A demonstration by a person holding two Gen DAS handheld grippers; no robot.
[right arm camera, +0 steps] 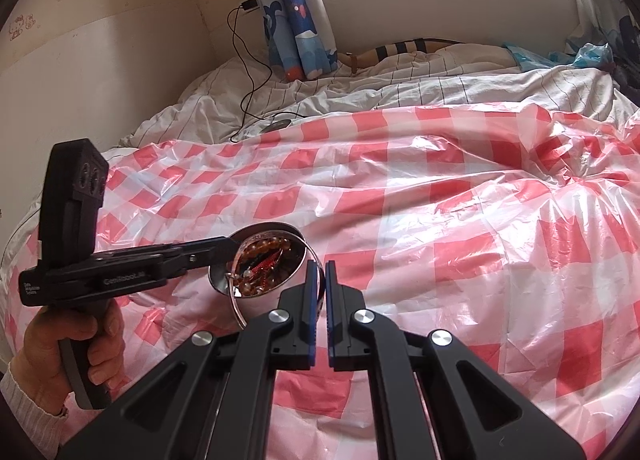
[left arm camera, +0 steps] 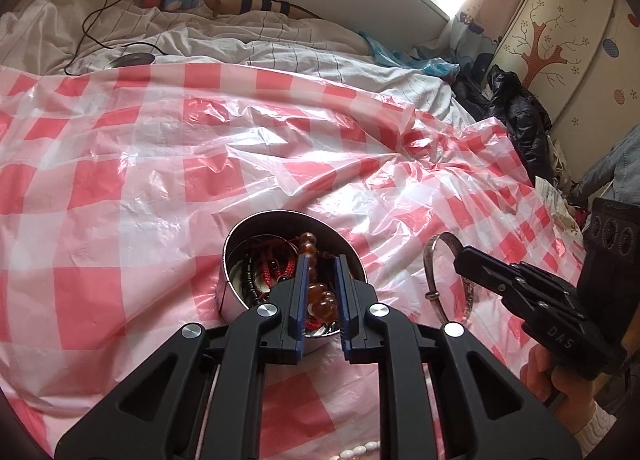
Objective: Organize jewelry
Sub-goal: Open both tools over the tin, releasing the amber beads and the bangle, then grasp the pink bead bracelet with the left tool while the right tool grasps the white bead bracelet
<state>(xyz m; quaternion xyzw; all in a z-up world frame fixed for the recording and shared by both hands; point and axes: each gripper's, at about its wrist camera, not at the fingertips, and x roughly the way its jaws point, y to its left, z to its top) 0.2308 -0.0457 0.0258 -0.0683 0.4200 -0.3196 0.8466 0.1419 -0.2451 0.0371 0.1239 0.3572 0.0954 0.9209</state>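
A round metal tin (left arm camera: 236,304) stands on the checked sheet and holds red cord bracelets and amber beads (left arm camera: 320,300); it also shows in the right wrist view (right arm camera: 218,280). My left gripper (left arm camera: 322,260) hovers over the tin, its jaws slightly apart around the amber bead string; from the right wrist view its tip (right arm camera: 230,246) is at the tin's rim. My right gripper (right arm camera: 320,266) is shut on a silver bangle (right arm camera: 236,308), held just right of the tin. The bangle (left arm camera: 434,280) hangs from the right gripper (left arm camera: 460,256) in the left wrist view.
A pink and white checked plastic sheet (left arm camera: 160,164) covers the bed. White beads (left arm camera: 360,450) lie at the near edge. A black cable (right arm camera: 244,72) and a round dark disc (left arm camera: 132,59) lie on the white bedding behind. Dark clothes (left arm camera: 516,116) pile at the right.
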